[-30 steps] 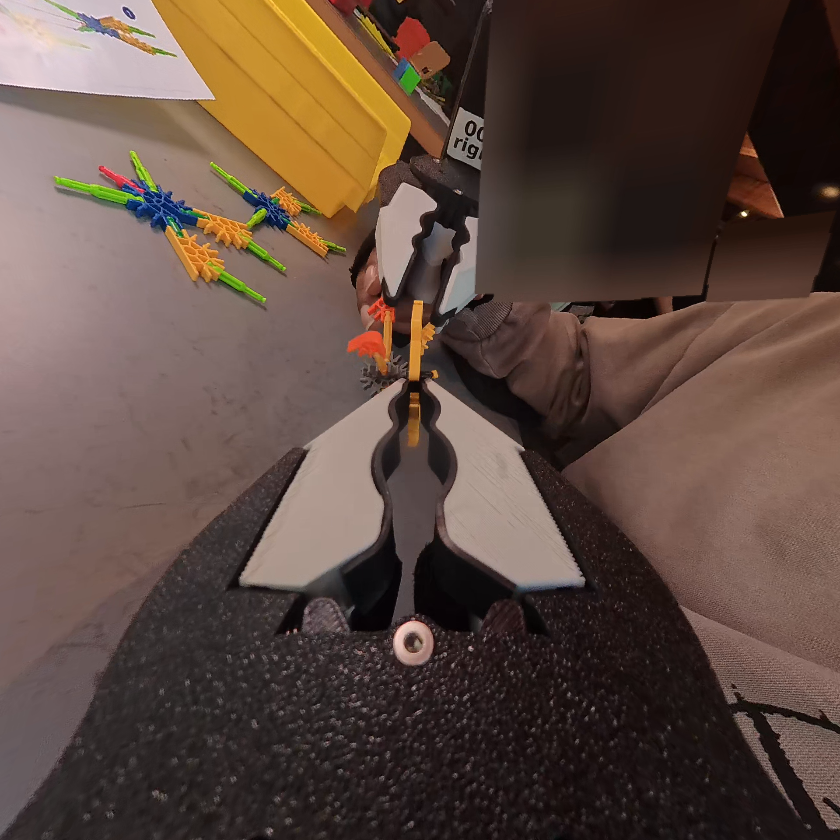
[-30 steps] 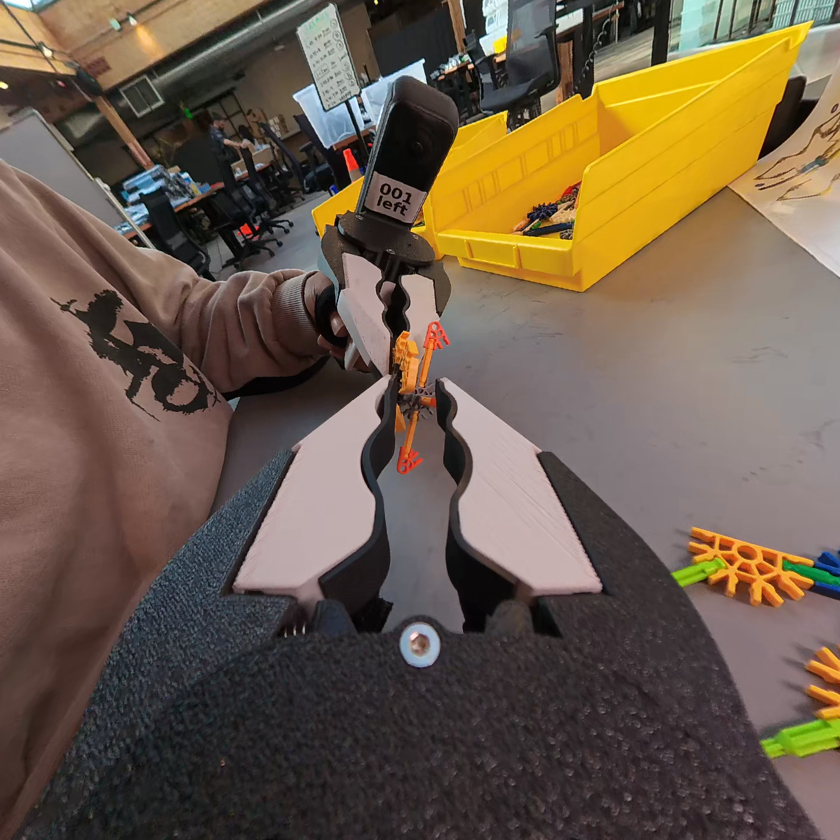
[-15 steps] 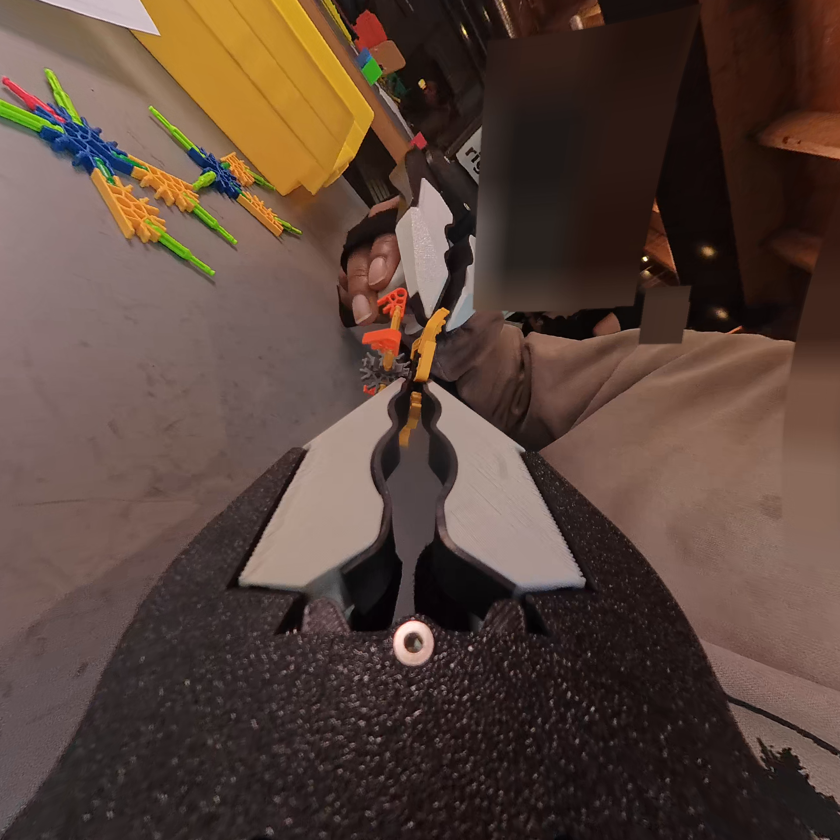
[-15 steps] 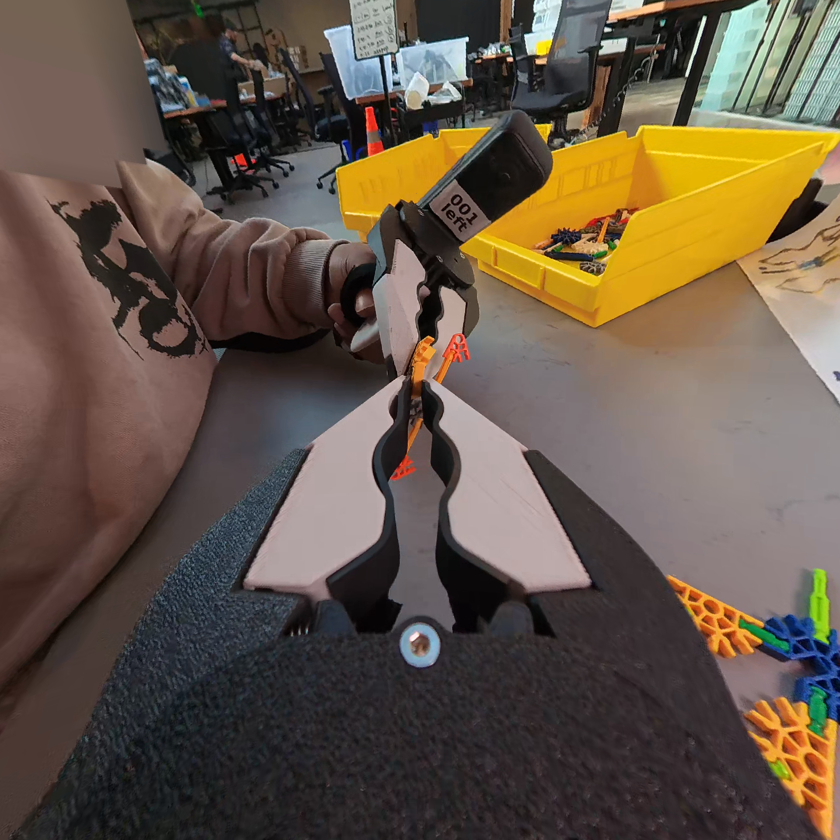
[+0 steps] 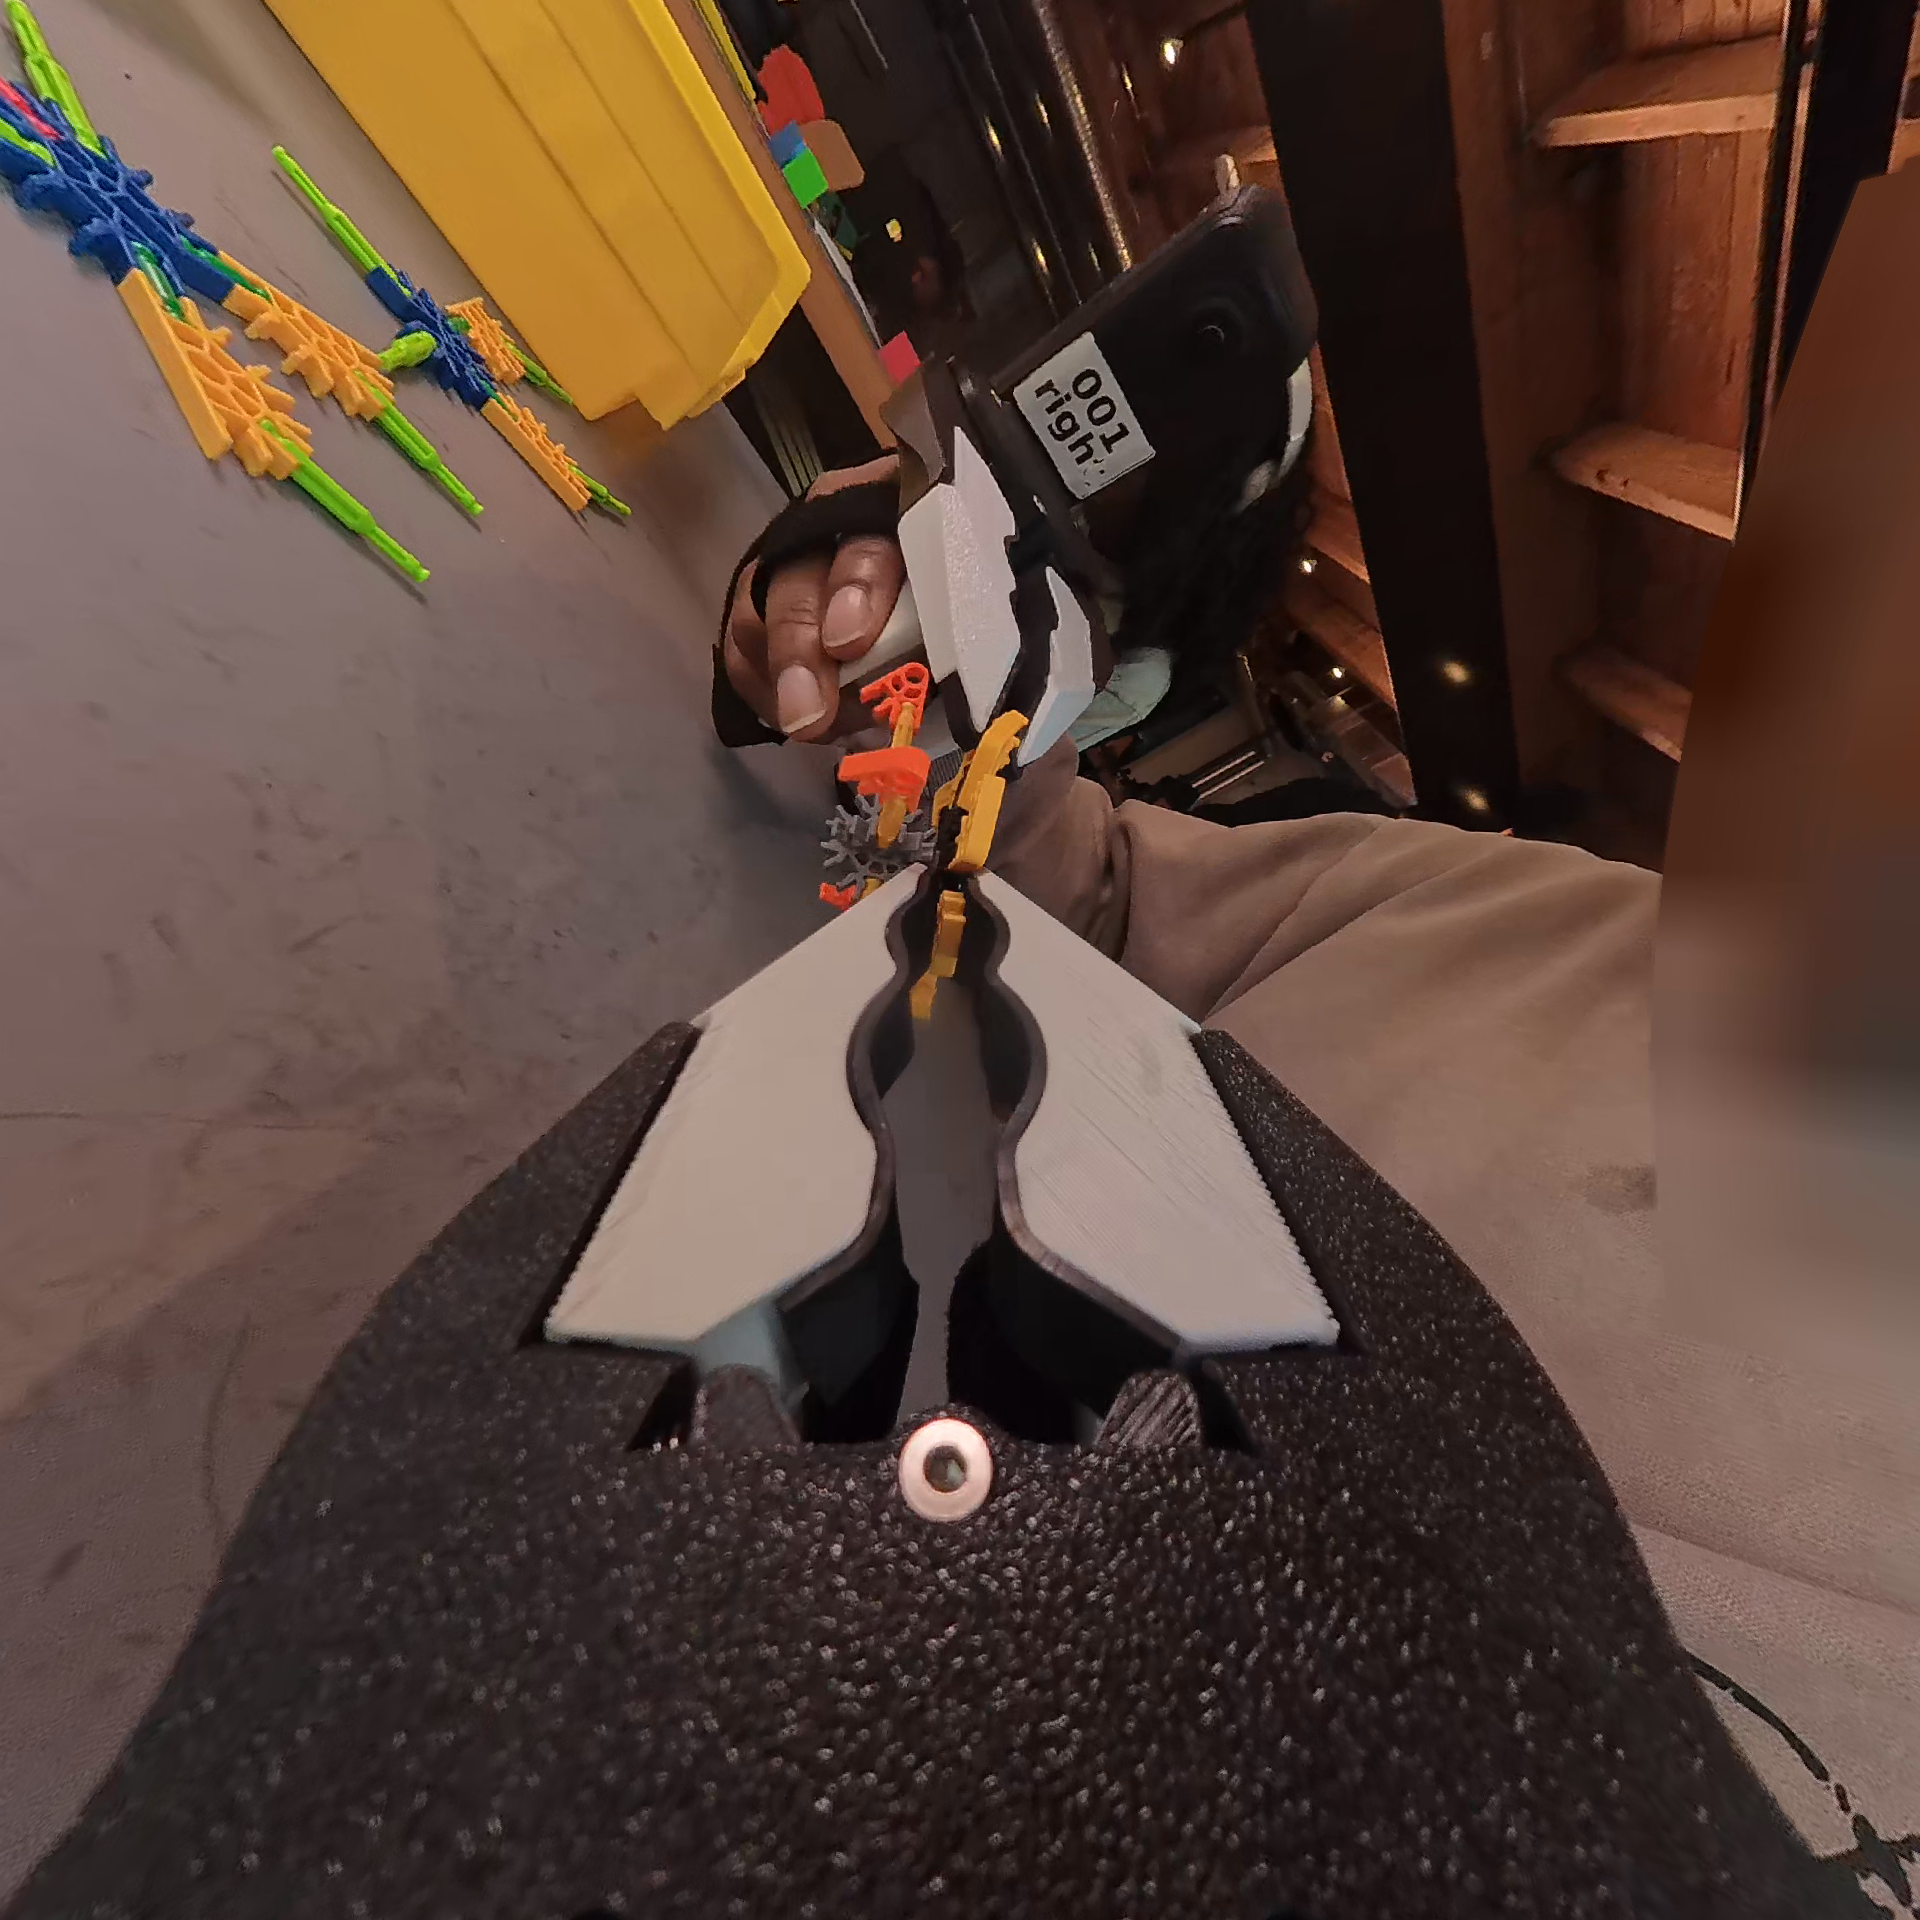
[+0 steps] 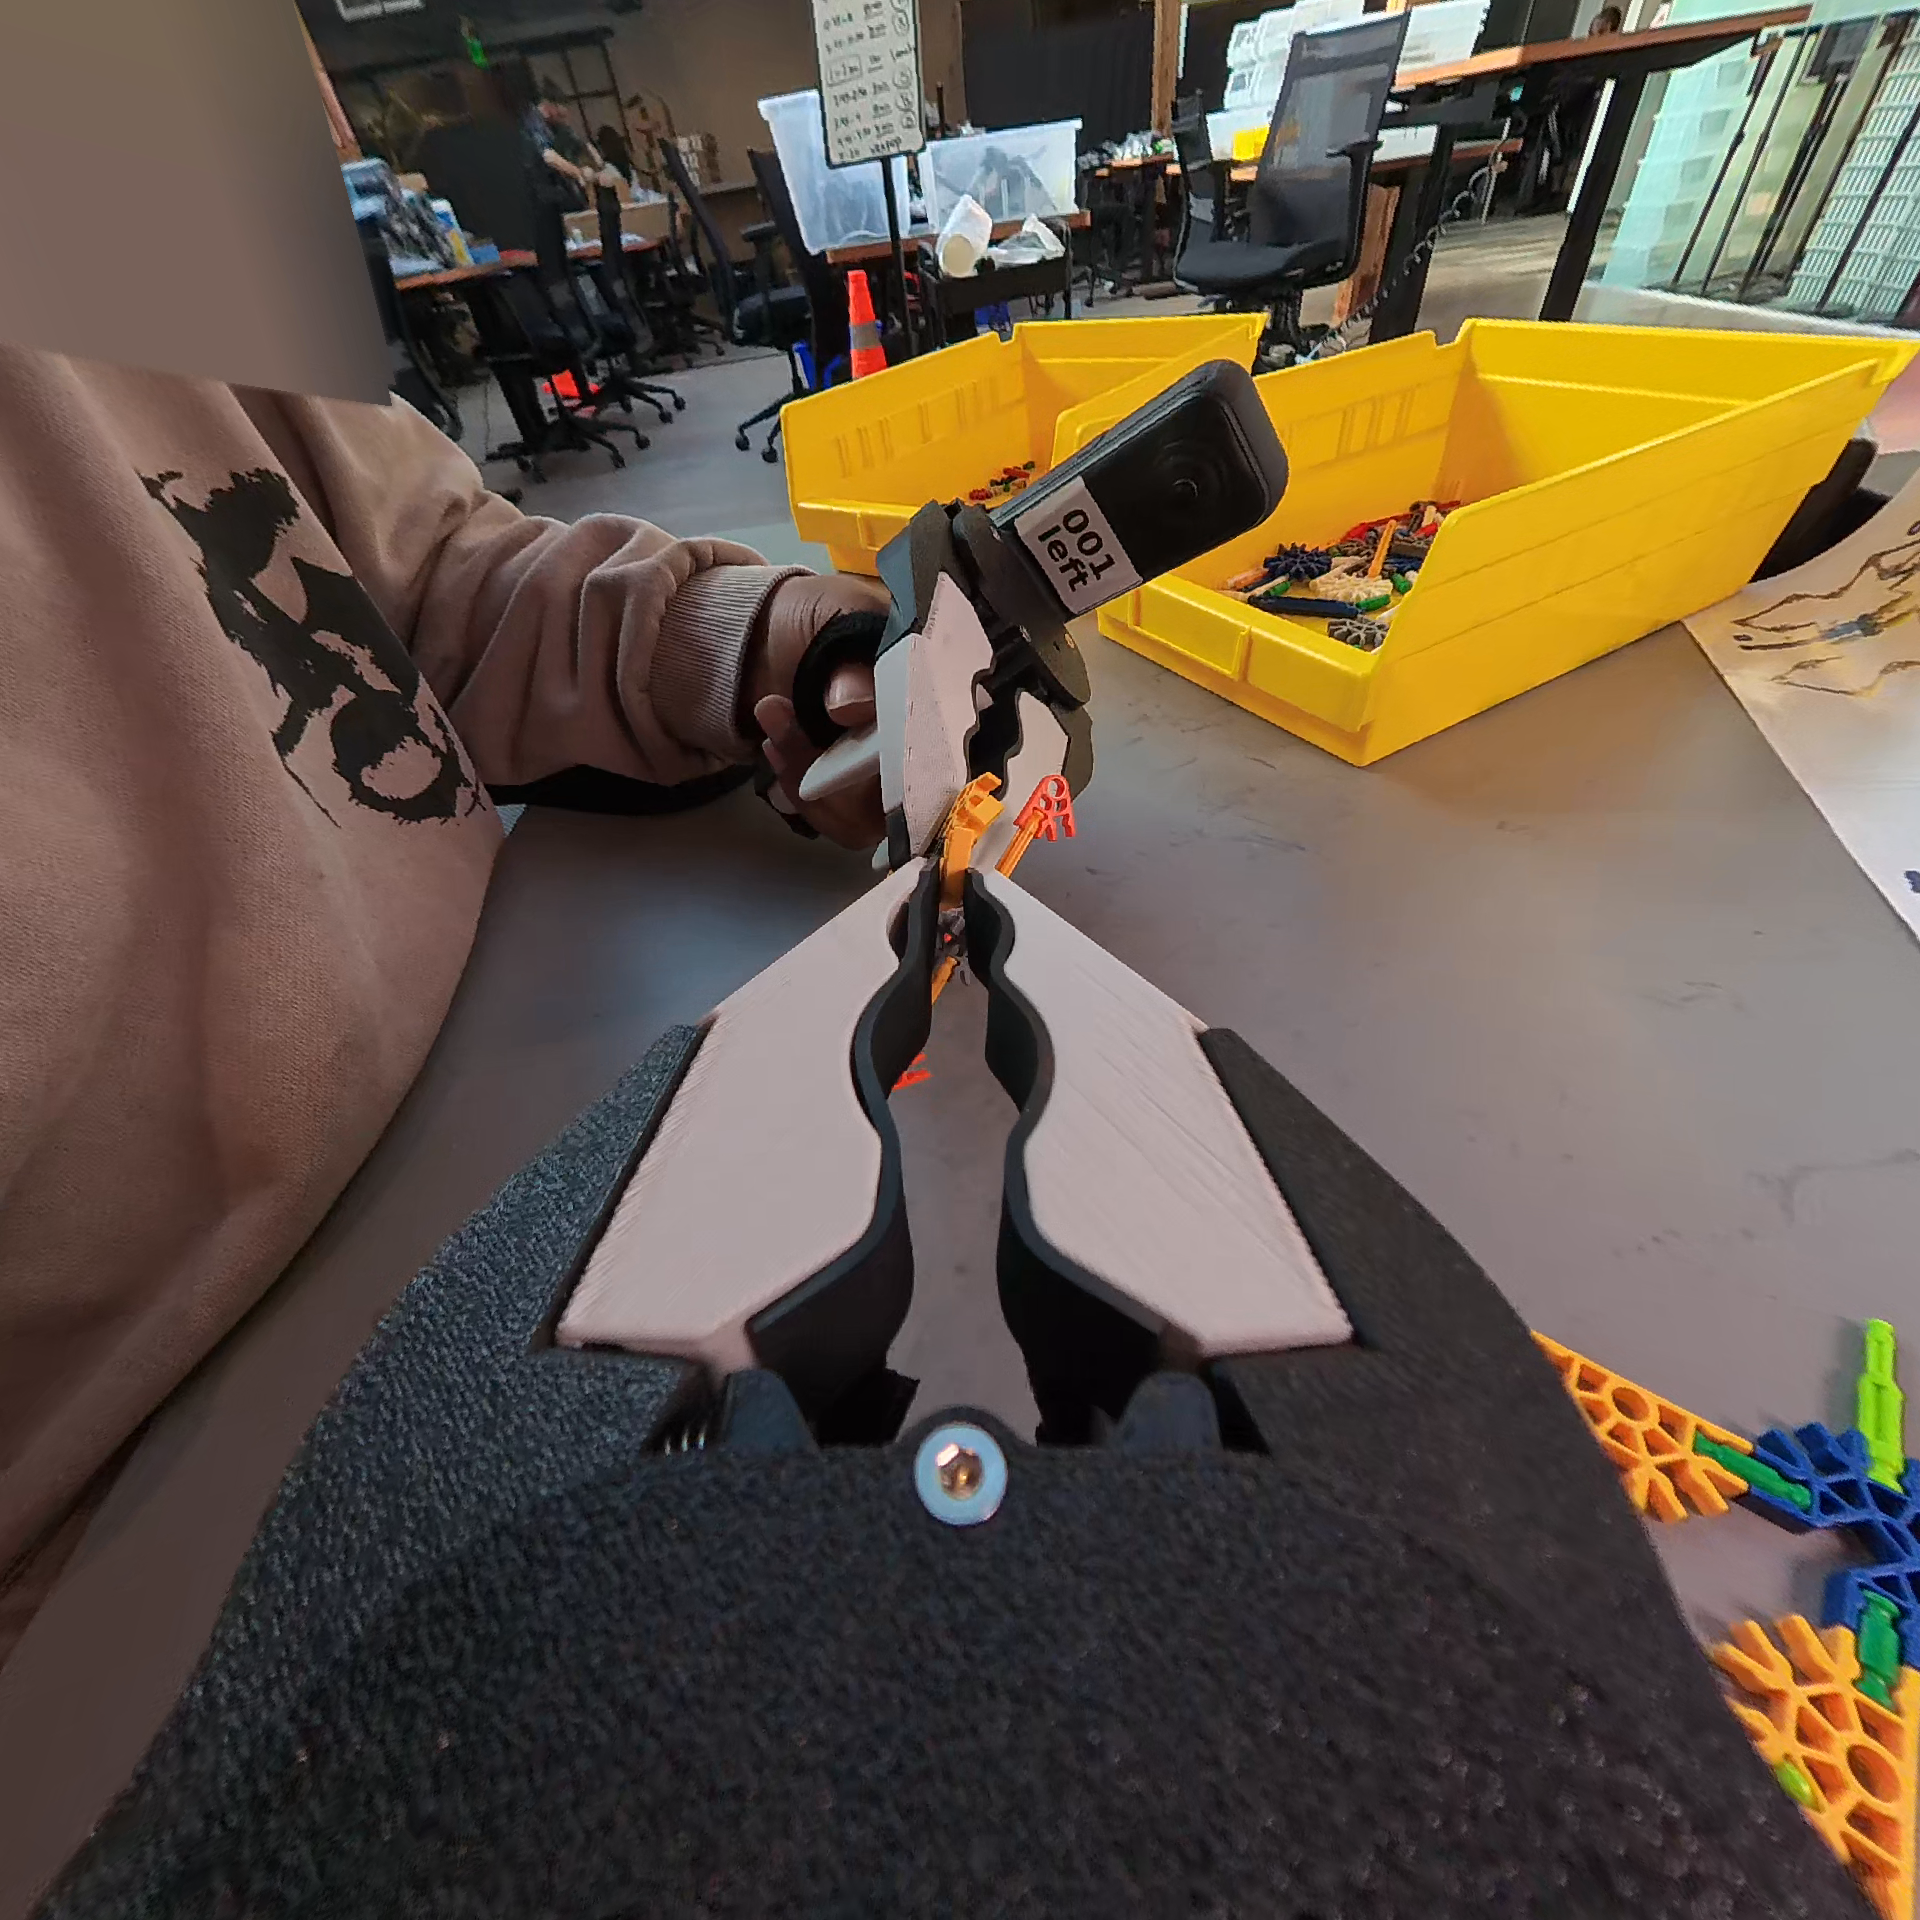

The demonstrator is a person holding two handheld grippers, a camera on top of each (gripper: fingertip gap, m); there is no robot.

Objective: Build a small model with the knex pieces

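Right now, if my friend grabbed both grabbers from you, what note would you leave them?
Left gripper: shut on one end of the small assembly, a yellow piece with orange rods and a grey snowflake connector.
Right gripper: shut on the same small assembly from the opposite side, tips almost meeting the left's.
The assembly is held above the grey table.
Flat star-shaped builds lie on the table.
Loose pieces sit in the nearer yellow bin; a paper sheet lies beside it.
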